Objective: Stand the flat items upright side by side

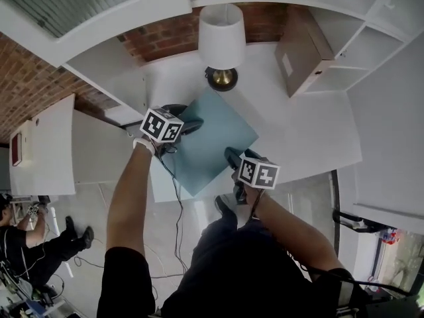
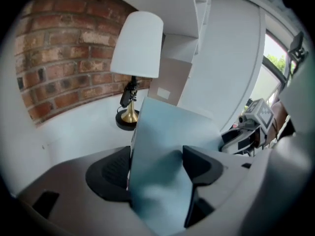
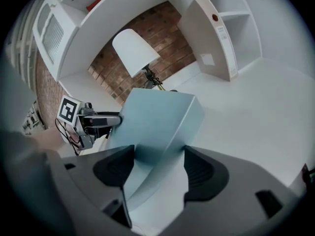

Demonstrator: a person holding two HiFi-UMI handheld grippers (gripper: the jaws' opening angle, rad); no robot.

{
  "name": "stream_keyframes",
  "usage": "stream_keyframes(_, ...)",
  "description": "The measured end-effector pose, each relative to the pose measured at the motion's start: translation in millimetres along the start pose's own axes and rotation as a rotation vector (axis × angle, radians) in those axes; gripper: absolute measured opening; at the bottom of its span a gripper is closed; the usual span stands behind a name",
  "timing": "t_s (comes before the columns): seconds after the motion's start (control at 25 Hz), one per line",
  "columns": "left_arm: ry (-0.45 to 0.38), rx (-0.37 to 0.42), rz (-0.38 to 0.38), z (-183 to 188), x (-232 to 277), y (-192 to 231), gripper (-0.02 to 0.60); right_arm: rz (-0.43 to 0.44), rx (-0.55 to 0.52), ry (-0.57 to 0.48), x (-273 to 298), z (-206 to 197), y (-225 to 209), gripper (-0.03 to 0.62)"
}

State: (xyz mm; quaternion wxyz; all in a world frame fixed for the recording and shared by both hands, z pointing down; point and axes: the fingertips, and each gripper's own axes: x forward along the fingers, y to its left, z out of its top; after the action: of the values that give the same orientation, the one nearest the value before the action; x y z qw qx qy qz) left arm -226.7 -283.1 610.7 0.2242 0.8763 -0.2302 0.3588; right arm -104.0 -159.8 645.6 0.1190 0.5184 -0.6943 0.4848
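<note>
Both left tongs (image 1: 191, 125) and right tongs (image 1: 231, 156) tight on one pale blue board (image 1: 215, 136), gripped edges hidden.

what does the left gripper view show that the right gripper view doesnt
Only the left gripper view: the right gripper and a window with greenery. Only the right gripper view: the left gripper, white shelf compartments and a slatted panel. Both: the blue flat item gripped in their own jaws, the white lamp, the brick wall and the tan box.
</note>
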Motion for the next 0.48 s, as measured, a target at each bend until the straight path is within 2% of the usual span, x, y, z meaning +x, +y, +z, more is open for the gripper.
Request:
stream_keyframes(0.2, -0.142, 0.009, 0.099, 26, -36, -15, 0.328, 0.022, -0.139, -0.052, -20, 26, 11, 0.311)
stream_keyframes(0.48, -0.332, -0.01, 0.189, 51, -68, -57, 0.328, 0.04, -0.345, -0.134, -60, 53, 8, 0.311)
